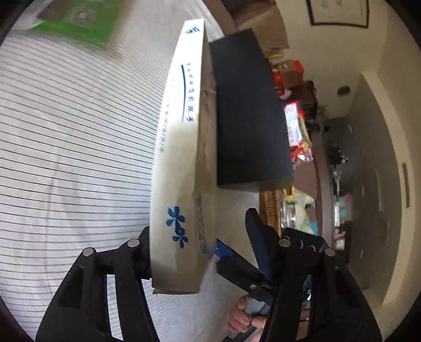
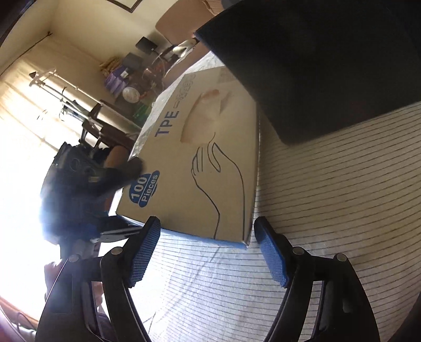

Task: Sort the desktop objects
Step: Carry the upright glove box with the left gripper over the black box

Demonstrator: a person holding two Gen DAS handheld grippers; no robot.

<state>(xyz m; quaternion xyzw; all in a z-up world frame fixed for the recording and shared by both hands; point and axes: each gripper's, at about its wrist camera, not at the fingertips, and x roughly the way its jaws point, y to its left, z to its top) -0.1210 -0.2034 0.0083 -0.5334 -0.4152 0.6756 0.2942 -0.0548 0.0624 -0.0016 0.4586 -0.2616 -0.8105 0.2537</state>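
Observation:
A white glove box with blue print (image 1: 179, 157) stands between the fingers of my left gripper (image 1: 202, 236). The left finger presses its side; the right finger (image 1: 259, 236) stands off from its other face, so the jaws are open around it. In the right wrist view the same box (image 2: 200, 168), marked "TPE" and "100 Pieces", lies on the striped cloth (image 2: 329, 197). My right gripper (image 2: 208, 252) is open and empty just short of the box's near end. A black slab-like object (image 1: 250, 113) lies right beside the box; it also shows in the right wrist view (image 2: 329, 65).
The striped tablecloth (image 1: 65, 131) covers the table. A green packet (image 1: 79, 18) lies at the far end. Cluttered shelves and red packages (image 1: 294, 105) stand beyond the table edge. A bright window and a dark chair (image 2: 100, 126) are on the other side.

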